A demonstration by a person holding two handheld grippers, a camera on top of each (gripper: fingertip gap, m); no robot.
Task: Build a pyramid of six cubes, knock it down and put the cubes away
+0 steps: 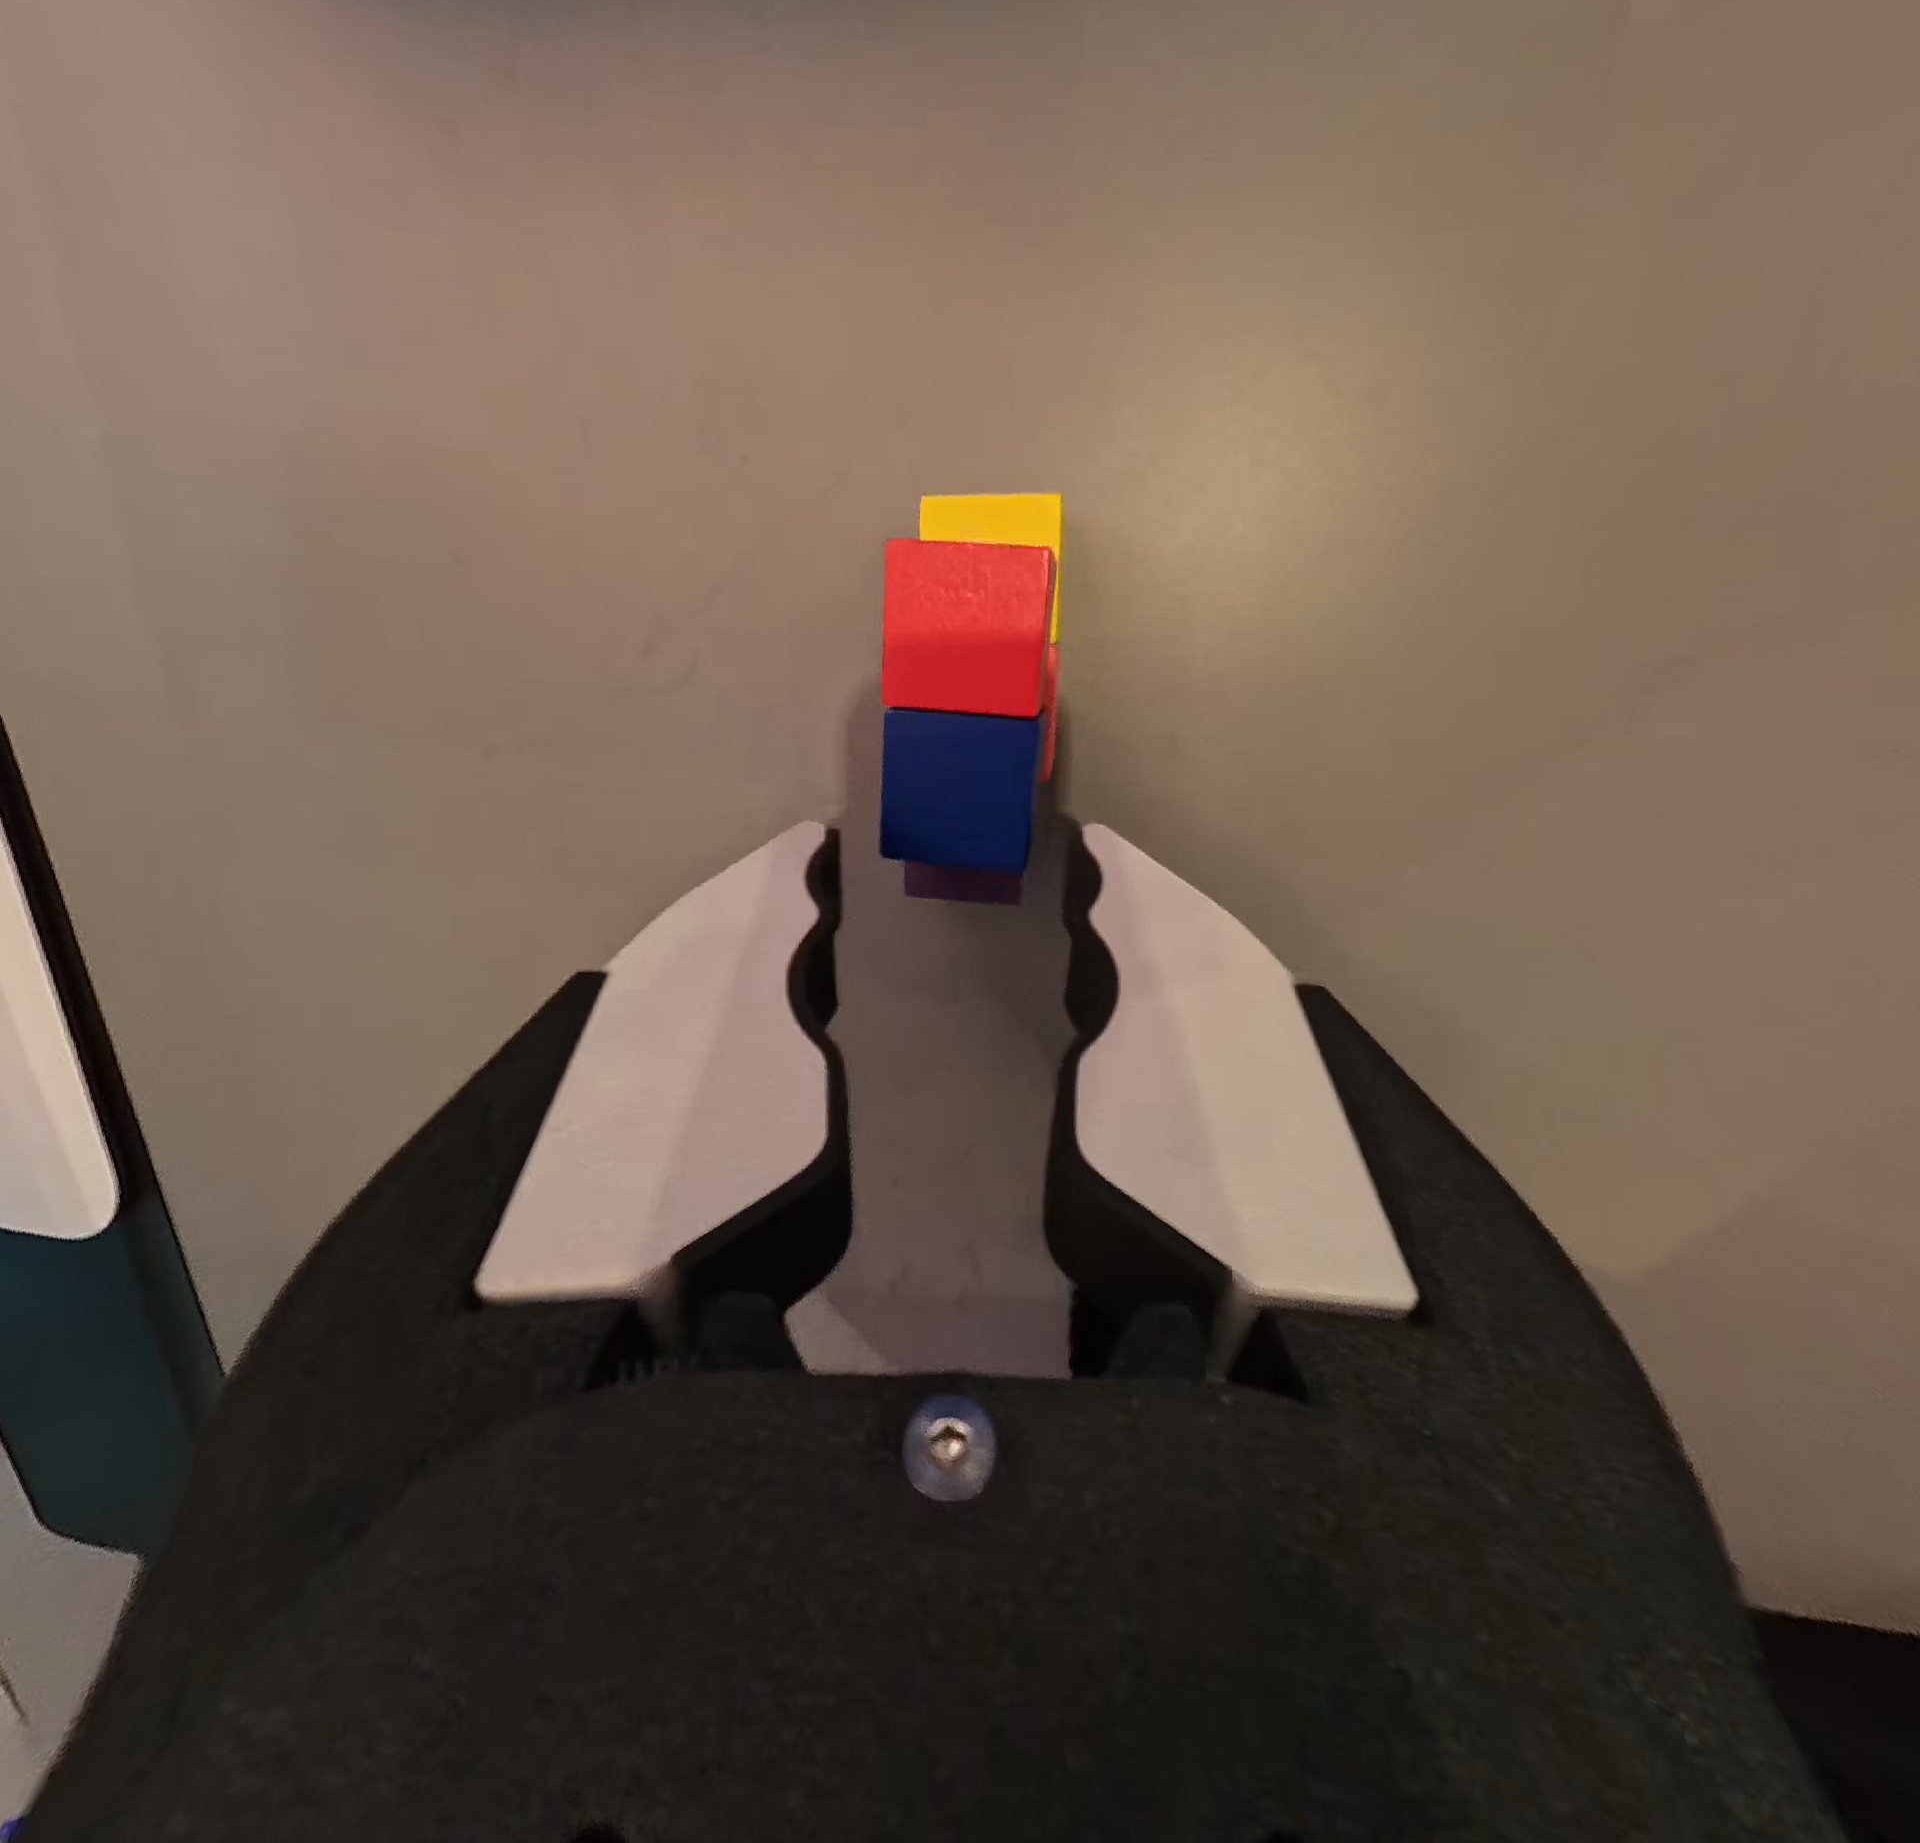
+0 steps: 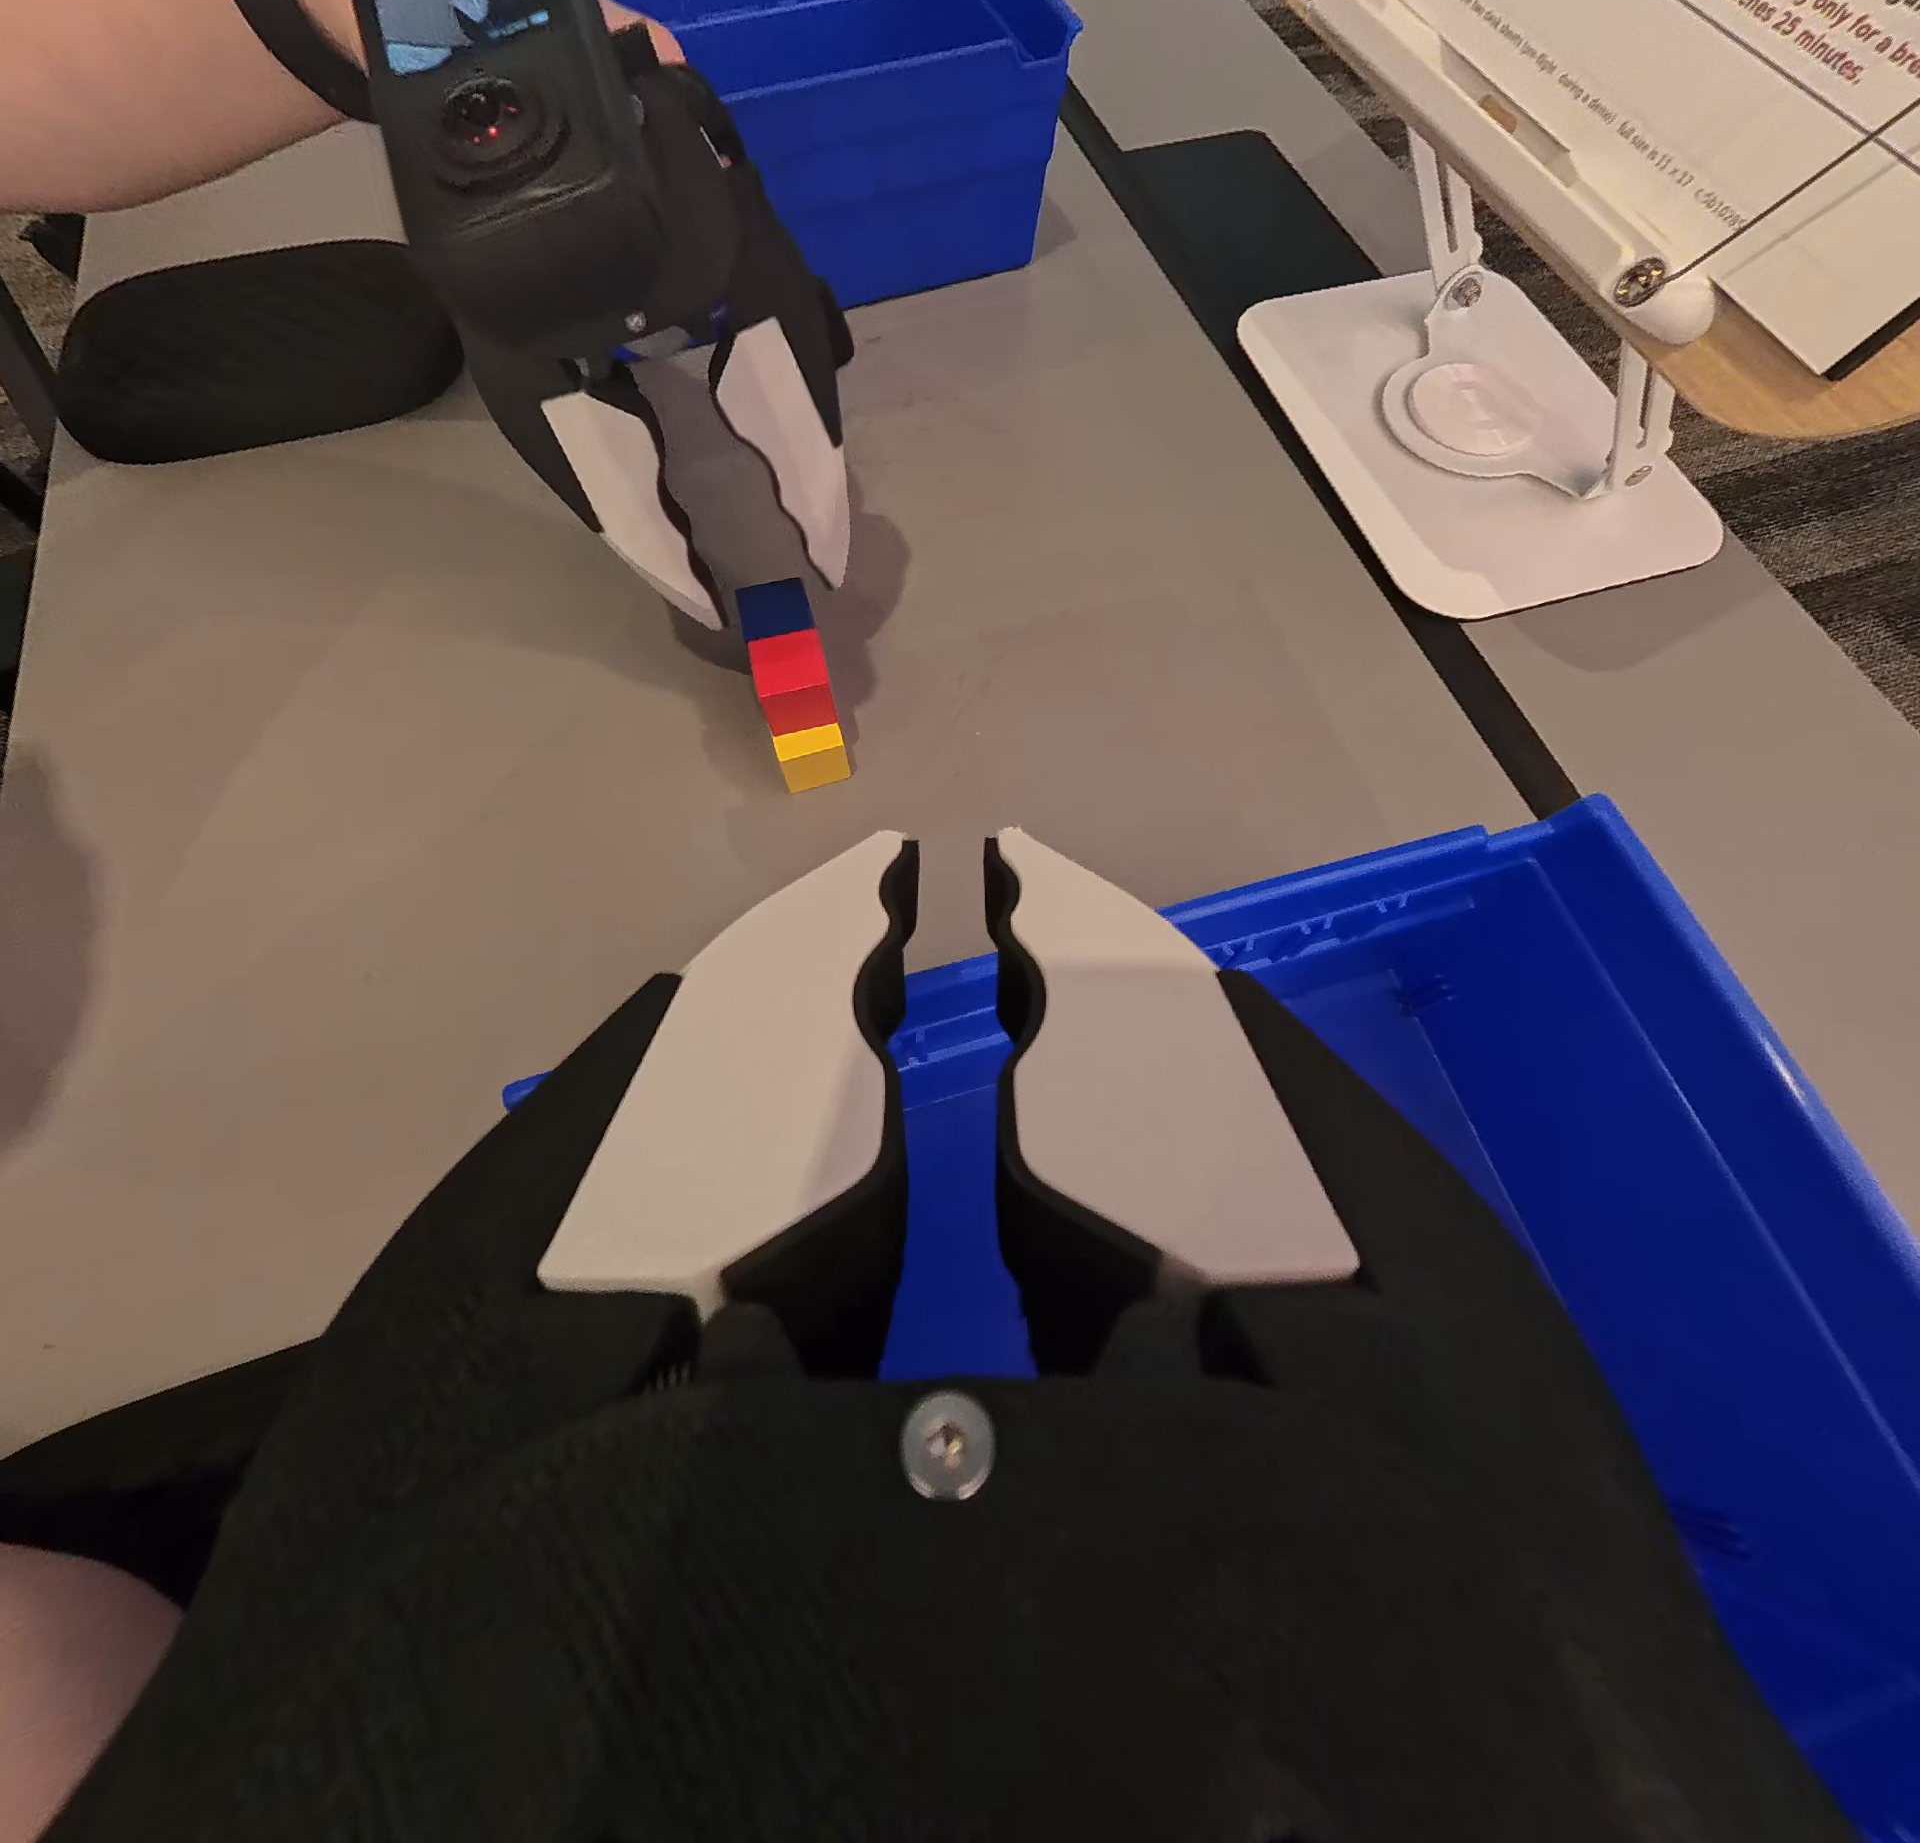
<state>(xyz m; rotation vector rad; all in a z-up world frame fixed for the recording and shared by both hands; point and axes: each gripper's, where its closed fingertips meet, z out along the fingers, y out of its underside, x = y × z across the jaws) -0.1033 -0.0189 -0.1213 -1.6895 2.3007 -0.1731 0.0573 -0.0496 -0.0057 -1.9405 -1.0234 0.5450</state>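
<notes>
On the grey worktop (image 2: 1039, 567) the cubes stand in a tight line: blue cube (image 2: 774, 609), red cube (image 2: 790, 676), then yellow cube (image 2: 812, 756). The left tongs (image 2: 774, 598), spread and empty, straddle the blue cube's far end. The right tongs (image 2: 951, 843), slightly parted and empty, hover over the near blue bin (image 2: 1558, 1014) beside the yellow cube. The step looks like setting the base, so closing squarely and gently on the blue cube should keep the line straight.

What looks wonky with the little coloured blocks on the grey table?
The yellow wooden cube sits shifted sideways from the red wooden cube in front of it, so their sides are not flush. Nothing has fallen or spilled.
</notes>
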